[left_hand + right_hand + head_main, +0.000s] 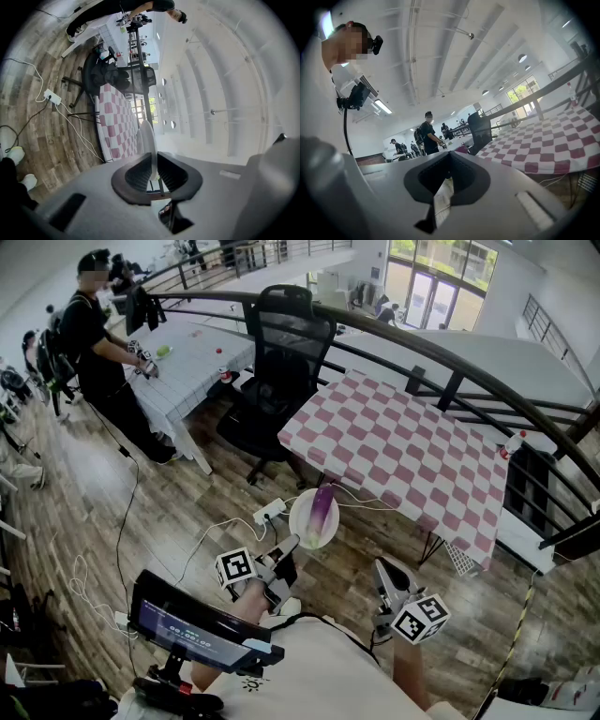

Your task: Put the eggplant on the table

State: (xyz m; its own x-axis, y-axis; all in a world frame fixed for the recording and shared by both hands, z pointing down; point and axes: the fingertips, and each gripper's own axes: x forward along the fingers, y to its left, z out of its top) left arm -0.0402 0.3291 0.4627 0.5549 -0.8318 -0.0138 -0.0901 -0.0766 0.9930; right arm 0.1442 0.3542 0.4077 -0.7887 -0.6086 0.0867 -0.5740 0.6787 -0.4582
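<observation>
Eggplant (322, 509) lies on a white plate (307, 527), not on the table. Its long axis runs near to far, with the far end leaning slightly right. Deep purple at the far end, paler toward the near end (which end carries the stem I cannot tell).

Plate is held in the air above the wooden floor (187, 493), just off the near edge of the table (412, 451), which has a red and white checked cloth.

Left gripper (287, 547): fingers clenched on the near rim of the plate. In the left gripper view, the plate (146, 138) shows edge-on, pinched between the dark pads of the left gripper (153, 169). The checked table (115, 122) is beyond it.

Right gripper (382, 568): right of the plate and apart from it, fingers closed together, nothing between them. The right gripper view shows the same: the right gripper (449, 158) has its tips meeting, and the table (548, 140) lies to the right.

Black office chair (281, 362) stands at the table's far left corner. White power strip (269, 513) and cables lie on the floor left of the plate. A person (94, 343) stands far left at another table (202, 357).
</observation>
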